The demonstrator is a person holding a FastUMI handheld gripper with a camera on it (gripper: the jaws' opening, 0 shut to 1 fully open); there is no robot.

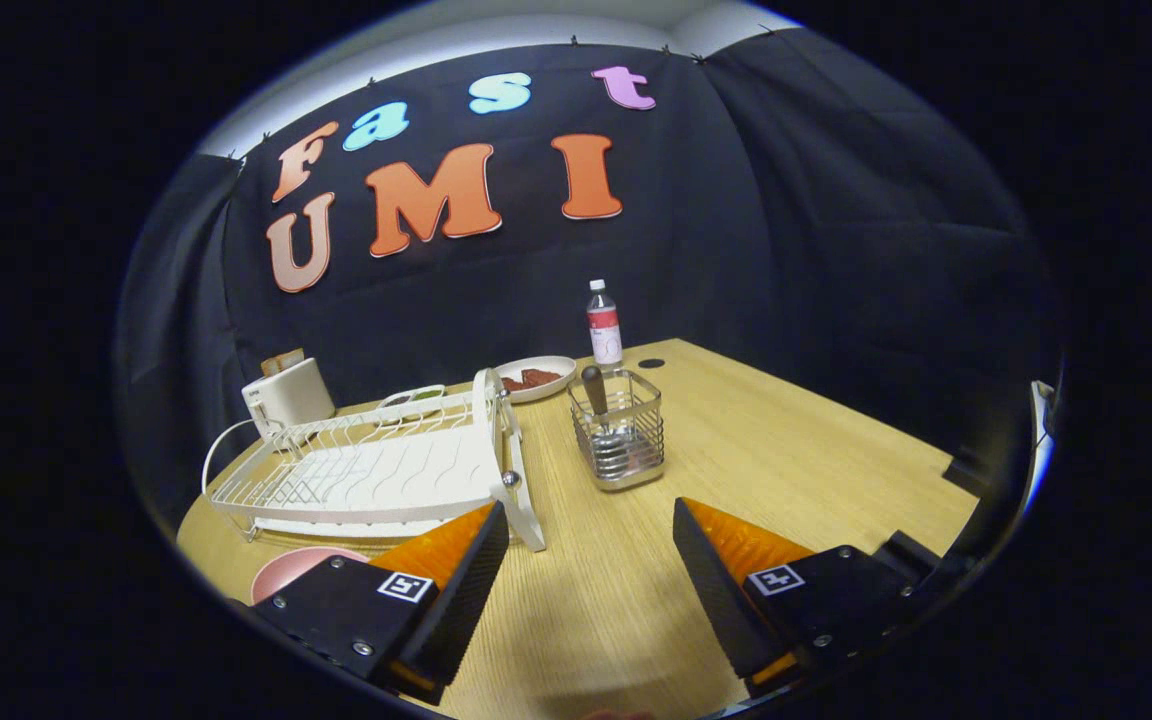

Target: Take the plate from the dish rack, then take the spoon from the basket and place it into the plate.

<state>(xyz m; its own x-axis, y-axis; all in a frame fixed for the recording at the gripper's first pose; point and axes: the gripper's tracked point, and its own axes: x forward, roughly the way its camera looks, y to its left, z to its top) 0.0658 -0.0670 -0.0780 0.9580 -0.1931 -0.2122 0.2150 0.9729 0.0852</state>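
We're holding the gripper [591,545] wide open over bare table [786,450], nothing between the fingers. The white dish rack [366,470] is sitting left of centre, its near end just beyond the left finger. The pink plate [291,570] is lying flat on the table at lower left, in front of the rack and partly hidden behind the left finger. The wire basket [619,432] is standing at centre, ahead of the fingers, with the spoon [598,405] resting in it, handle up. Behind it we're seeing a bottle [604,325], a white dish [536,378] with something red on it, and a toaster [286,395] at far left.
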